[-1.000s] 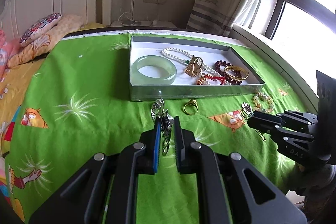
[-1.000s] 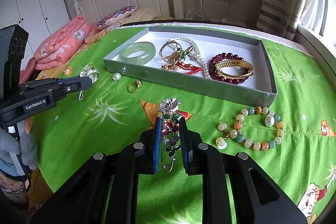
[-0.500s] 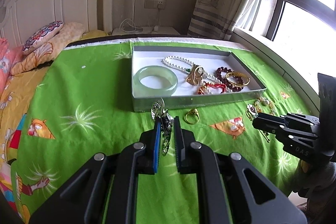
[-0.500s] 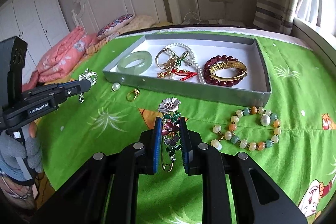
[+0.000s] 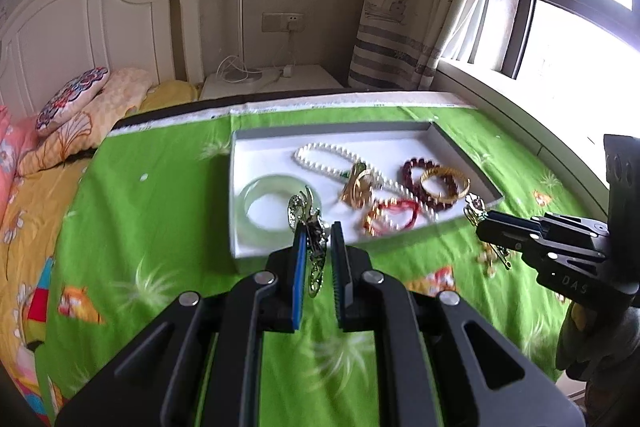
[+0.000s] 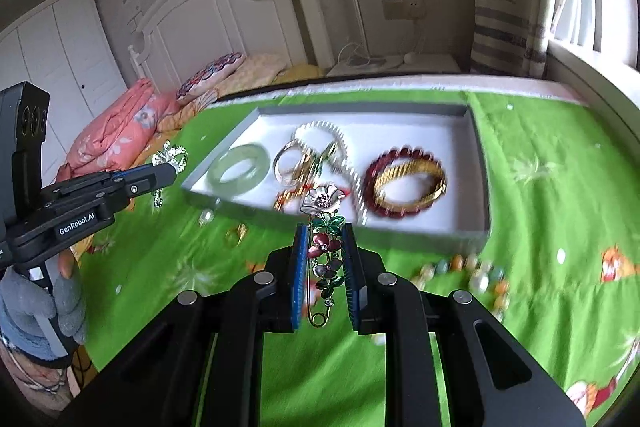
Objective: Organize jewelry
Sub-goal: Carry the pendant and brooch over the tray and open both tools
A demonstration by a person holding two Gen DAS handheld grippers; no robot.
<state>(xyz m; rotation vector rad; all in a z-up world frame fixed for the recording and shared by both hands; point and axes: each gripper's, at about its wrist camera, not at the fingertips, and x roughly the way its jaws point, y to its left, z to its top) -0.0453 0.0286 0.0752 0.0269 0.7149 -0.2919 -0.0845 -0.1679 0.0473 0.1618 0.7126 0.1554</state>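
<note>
My left gripper (image 5: 316, 233) is shut on a silver brooch (image 5: 310, 227), held above the near edge of the grey tray (image 5: 236, 211). My right gripper (image 6: 325, 231) is shut on a flower brooch (image 6: 326, 227) with a gold pin, in front of the tray's (image 6: 476, 163) near wall. Inside the tray lie a jade bangle (image 5: 248, 211), a pearl necklace (image 5: 320, 155), a dark red bead bracelet (image 6: 408, 155) with a gold bangle (image 6: 412, 183), gold rings and a red string bracelet (image 5: 392, 213). Each gripper also shows in the other's view: the right gripper (image 5: 480, 223), the left gripper (image 6: 170, 169).
On the green cloth (image 6: 560, 195) in front of the tray lie a multicoloured bead bracelet (image 6: 464, 271), a gold ring (image 6: 236, 233) and a single pearl (image 6: 206, 217). Pillows (image 5: 72, 99) and a pink quilt (image 6: 116, 135) lie left. A window sill (image 5: 520, 107) runs along the right.
Both grippers have risen and moved toward the tray, each keeping its brooch. The tray now sits closer and lower in both views.
</note>
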